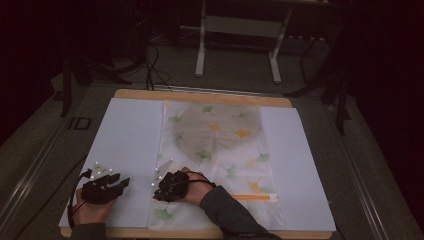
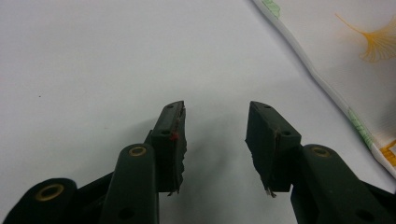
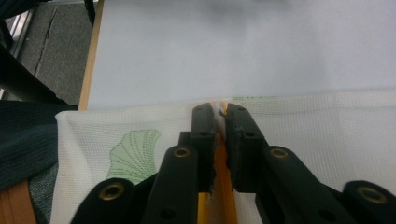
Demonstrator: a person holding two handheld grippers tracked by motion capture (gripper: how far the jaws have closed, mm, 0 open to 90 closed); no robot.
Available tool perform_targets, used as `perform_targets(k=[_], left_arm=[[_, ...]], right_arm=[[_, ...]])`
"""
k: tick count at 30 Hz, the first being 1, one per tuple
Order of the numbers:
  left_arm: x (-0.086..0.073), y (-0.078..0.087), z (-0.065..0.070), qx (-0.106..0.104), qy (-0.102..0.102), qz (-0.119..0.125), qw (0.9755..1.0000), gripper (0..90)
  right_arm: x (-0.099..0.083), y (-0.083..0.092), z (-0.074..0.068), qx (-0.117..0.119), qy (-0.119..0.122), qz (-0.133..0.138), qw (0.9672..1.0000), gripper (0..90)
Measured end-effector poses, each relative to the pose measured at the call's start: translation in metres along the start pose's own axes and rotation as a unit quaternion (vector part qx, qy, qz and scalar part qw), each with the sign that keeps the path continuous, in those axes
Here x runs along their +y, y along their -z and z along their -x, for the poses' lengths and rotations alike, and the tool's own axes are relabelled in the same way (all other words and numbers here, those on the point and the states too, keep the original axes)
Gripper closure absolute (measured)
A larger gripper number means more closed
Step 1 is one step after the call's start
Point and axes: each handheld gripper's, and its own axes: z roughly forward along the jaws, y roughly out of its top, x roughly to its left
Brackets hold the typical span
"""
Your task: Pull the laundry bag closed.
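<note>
One white mesh laundry bag printed with ginkgo leaves point(image 1: 220, 150) lies at the table's point(image 1: 200, 96) centre; the right gripper point(image 1: 159, 186) fingers pinch its nine o'clock edge, while the left gripper point(image 1: 122, 184) fingers gape empty.

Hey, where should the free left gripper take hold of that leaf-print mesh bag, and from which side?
Probably the bag's left hem, which lies flat with a stitched edge beside the open left gripper. Come in low from the white sheet side and slide one jaw under. The right gripper is already shut on the near left edge.
</note>
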Motion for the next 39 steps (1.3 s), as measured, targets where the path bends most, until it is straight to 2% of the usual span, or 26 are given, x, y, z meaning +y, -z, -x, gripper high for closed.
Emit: perform_targets(k=[8,14,22,26,39], left_arm=[[0.0,0.0,0.001,-0.001,-0.002,-0.002,1.0,57.2],[0.0,0.0,0.001,-0.003,-0.004,-0.004,1.0,57.2],[0.0,0.002,0.006,-0.015,-0.014,-0.01,0.9997,57.2],[0.0,0.004,0.01,-0.029,-0.014,-0.01,0.9994,57.1],[-0.004,0.006,0.022,-0.054,-0.027,-0.024,0.9979,56.2]], right_arm=[[0.003,-0.007,0.0,-0.004,-0.005,-0.011,0.9999,79.8],[0.005,-0.008,0.001,0.0,-0.012,-0.015,0.9998,82.9],[0.002,-0.004,0.0,-0.005,-0.007,-0.018,0.9998,84.1],[0.002,-0.002,-0.001,-0.007,-0.005,-0.02,0.9998,84.3],[0.002,-0.003,0.002,-0.01,-0.005,-0.033,0.9994,84.0]])
